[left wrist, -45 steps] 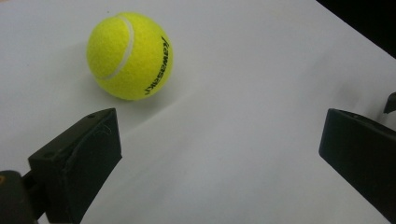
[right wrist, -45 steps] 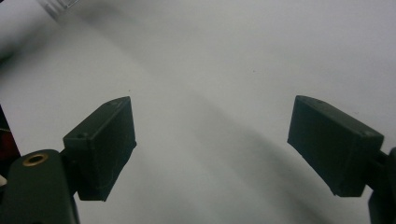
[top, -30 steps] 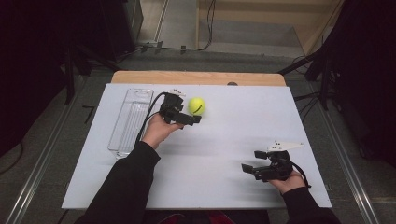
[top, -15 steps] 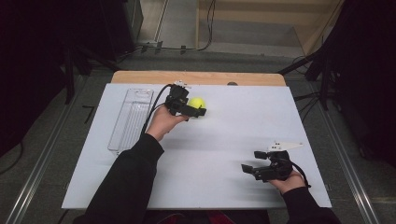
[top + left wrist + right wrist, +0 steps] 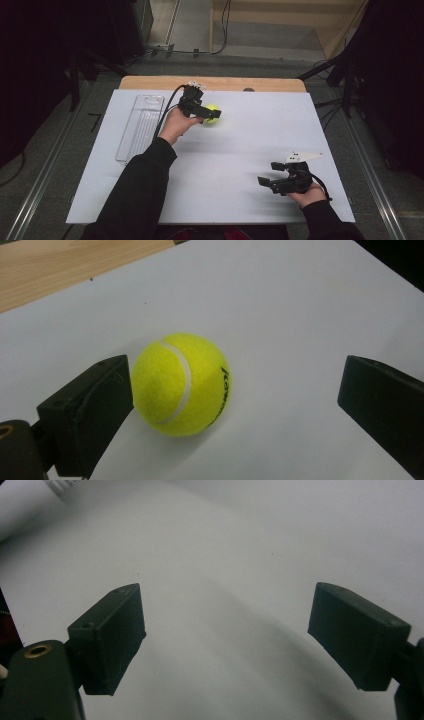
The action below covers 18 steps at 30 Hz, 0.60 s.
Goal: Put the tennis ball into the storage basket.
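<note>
Tennis ball (image 5: 213, 114) right of tray (image 5: 140, 127)

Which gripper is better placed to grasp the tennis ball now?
Left. The left gripper already has its open jaws on either side of the tennis ball. The right gripper is far off, near the table's front edge, open with nothing between its jaws.

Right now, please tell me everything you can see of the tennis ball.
The ball is yellow-green and fuzzy like felt, with a curved white seam and black lettering on one side. It rests on the white table, near its far edge, casting a soft shadow. It lies between the open jaws of the left gripper: one jaw is at its side, seemingly touching, and the other stands well apart. A clear tray lies beyond the hand.
</note>
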### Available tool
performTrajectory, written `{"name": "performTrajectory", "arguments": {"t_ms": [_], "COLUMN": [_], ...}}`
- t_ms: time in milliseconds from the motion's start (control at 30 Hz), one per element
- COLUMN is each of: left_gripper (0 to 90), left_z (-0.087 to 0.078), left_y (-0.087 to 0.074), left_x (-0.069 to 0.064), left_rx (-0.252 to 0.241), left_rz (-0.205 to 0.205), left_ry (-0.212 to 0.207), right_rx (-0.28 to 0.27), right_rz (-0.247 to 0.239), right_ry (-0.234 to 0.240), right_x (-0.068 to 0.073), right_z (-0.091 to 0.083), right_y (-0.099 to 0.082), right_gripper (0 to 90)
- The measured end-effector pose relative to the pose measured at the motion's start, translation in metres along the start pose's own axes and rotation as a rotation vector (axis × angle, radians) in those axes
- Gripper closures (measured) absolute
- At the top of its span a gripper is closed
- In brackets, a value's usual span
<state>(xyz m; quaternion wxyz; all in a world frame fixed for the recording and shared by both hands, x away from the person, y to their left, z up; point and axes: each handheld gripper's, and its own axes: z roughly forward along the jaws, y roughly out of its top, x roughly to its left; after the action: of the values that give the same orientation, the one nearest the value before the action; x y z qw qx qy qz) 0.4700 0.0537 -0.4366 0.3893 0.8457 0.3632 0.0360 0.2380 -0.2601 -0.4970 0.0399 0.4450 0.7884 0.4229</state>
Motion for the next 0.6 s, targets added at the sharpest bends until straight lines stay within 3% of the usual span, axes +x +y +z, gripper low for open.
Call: {"name": "performTrajectory", "arguments": {"t_ms": [100, 233, 600], "left_gripper": [1.4, 1.5, 1.5], "left_z": [0.004, 0.007, 0.02], "left_y": [0.005, 0.009, 0.027], "left_x": [0.002, 0.006, 0.011], "left_rx": [0.012, -0.007, 0.0], "left_rz": [0.012, -0.01, -0.005], "left_ry": [0.016, 0.004, 0.051], "right_rx": [0.0, -0.001, 0.0], "right_rz": [0.002, 0.001, -0.002], "right_ry": [0.0, 0.002, 0.007], "right_x": [0.0, 0.0, 0.0], "right_z": [0.0, 0.0, 0.0], "right_y": [0.0, 0.0, 0.0], "right_gripper": [13.3, 13.3, 13.3]}}
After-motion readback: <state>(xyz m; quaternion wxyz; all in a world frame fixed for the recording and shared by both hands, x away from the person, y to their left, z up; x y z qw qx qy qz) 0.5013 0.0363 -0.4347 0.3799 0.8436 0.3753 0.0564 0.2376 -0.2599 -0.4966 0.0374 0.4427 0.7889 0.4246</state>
